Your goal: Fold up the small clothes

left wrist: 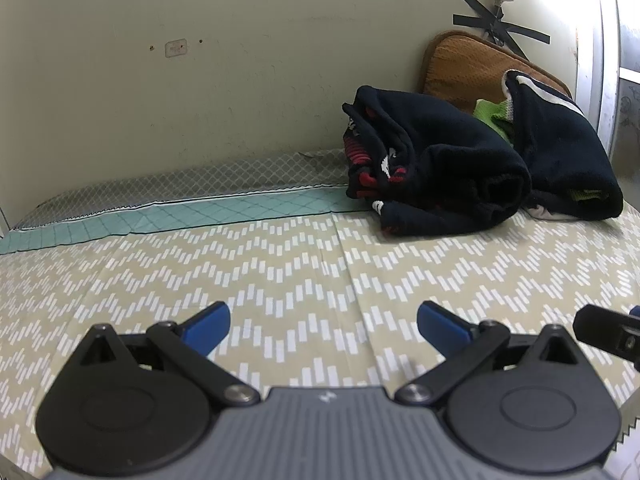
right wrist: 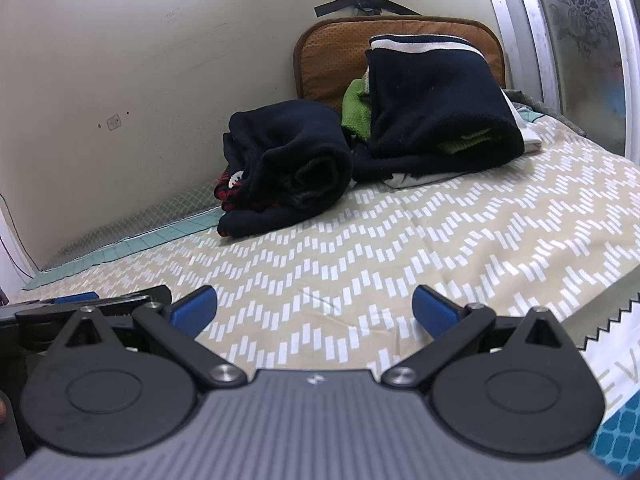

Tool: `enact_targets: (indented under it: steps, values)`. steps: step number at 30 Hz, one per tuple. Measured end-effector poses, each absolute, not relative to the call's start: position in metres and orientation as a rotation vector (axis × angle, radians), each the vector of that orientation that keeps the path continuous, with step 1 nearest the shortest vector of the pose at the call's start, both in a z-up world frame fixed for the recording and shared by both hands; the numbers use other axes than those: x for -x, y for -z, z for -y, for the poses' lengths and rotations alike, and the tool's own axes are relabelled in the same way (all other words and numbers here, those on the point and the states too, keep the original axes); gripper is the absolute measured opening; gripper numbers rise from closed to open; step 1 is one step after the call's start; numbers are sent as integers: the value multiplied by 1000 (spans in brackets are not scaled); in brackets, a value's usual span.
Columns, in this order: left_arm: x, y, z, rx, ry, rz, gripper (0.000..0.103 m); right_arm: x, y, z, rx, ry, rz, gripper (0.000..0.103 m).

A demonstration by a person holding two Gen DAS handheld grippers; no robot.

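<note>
Two dark garments lie at the far side of the bed. A navy piece with red and white pattern [left wrist: 432, 168] [right wrist: 288, 168] is rolled up near the wall. Right of it a navy piece with white stripes [left wrist: 560, 148] [right wrist: 436, 112] lies folded over a green cloth [left wrist: 494, 118] [right wrist: 356, 108]. My left gripper [left wrist: 323, 326] is open, low over the bedsheet, with nothing between its blue fingertips. My right gripper [right wrist: 315, 312] is open too, well short of the clothes. Part of the right gripper shows at the left wrist view's right edge [left wrist: 608, 334].
The bed is covered by a beige sheet with white zigzag dashes [left wrist: 280, 272] [right wrist: 440, 240]. A teal quilted strip [left wrist: 160, 216] runs along the wall. An orange-brown cushion [left wrist: 464, 64] [right wrist: 332, 60] leans behind the clothes. A window frame [right wrist: 532, 40] stands at the right.
</note>
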State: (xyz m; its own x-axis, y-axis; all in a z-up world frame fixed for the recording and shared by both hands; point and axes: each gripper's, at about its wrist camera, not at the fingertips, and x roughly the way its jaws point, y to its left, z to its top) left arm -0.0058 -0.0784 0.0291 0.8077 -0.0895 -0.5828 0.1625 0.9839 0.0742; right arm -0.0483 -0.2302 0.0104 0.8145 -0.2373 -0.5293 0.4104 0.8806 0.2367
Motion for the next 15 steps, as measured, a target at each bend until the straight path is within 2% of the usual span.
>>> enact_targets:
  steps: [15]
  values:
    - [6,-30,78,-126,156,-610,103,49,-11,234,-364,345,-507,103]
